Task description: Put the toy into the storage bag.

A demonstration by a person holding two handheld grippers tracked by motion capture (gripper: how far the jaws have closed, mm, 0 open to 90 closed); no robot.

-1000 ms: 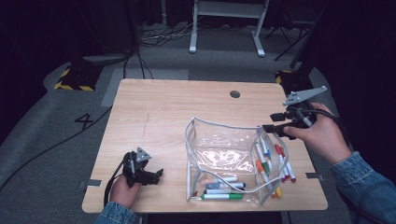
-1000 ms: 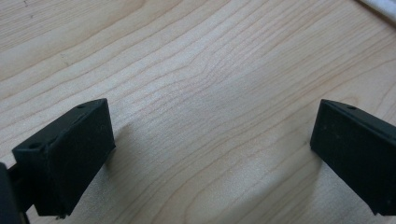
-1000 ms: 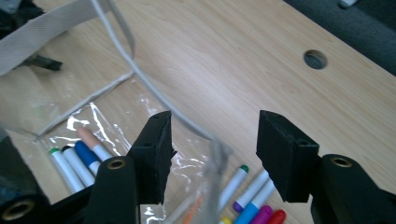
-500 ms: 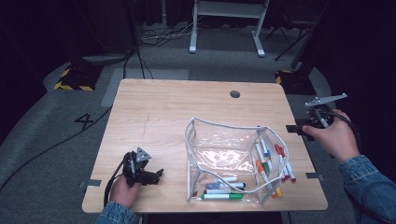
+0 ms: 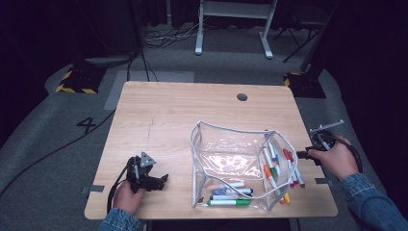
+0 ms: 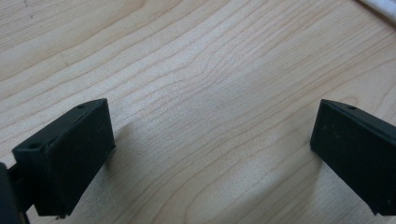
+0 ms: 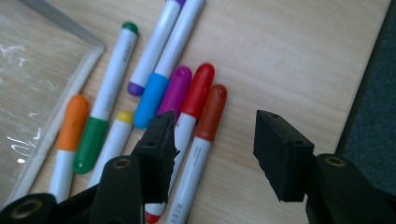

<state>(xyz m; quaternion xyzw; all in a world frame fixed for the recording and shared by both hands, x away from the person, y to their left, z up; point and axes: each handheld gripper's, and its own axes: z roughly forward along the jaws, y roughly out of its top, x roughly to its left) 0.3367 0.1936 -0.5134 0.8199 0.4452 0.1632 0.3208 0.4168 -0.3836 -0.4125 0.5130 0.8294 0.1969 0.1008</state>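
**Right tool backs off to the table edge, pouch and markers stay put**

Compared with a second ago, the right tool [image 5: 321,144] has pulled away from the markers and now sits at the right edge of the table [image 5: 183,115], lower and further out than before. The left tool [image 5: 146,175] hasn't budged, parked near the front left corner with its jaws spread wide over bare wood (the left gripper view makes that gap obvious).

Nearest the person, three markers lie at the front of the clear pouch [image 5: 231,163]: a green marker [image 5: 229,202] with two more just behind it. The pouch is a see-through zip bag with a pale edge, standing open mid-table, slightly right of centre. A second bunch of markers [image 5: 279,166] is fanned out at its right end.

In the right gripper view the jaws are apart with nothing between them, hovering over a red marker [image 7: 198,100], an orange-red marker [image 7: 210,114], a purple marker [image 7: 175,91] and a blue-capped marker [image 7: 152,98].

From above I can't tell which markers are inside the pouch and which lie beside it. The left jaw in the right gripper view covers part of the red marker.
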